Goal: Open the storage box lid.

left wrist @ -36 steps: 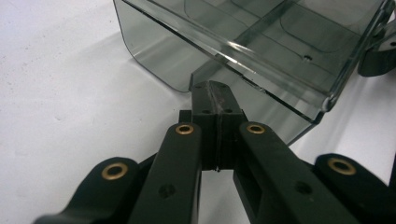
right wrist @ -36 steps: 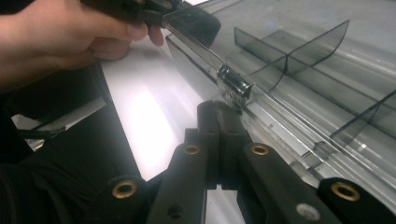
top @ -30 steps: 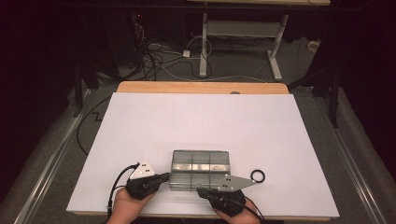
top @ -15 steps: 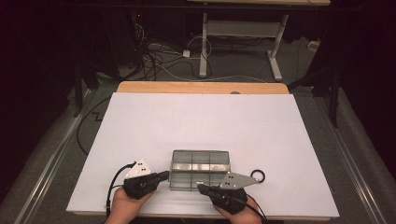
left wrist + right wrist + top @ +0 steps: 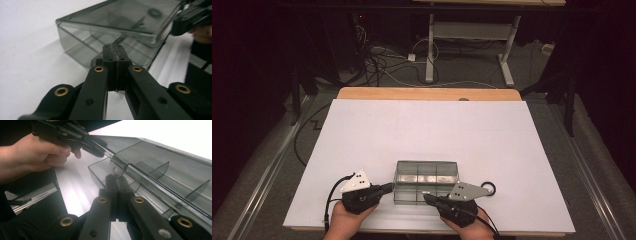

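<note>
Flanking a smoky clear-plastic divided box [image 5: 426,176], the left gripper [image 5: 388,188] and right gripper [image 5: 427,197] seem closed.

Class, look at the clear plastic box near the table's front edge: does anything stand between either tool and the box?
Nothing visible does. The left tool is already at the box's left front corner and the right tool at its front edge. A black ring lies off to the right, clear of both.
</note>
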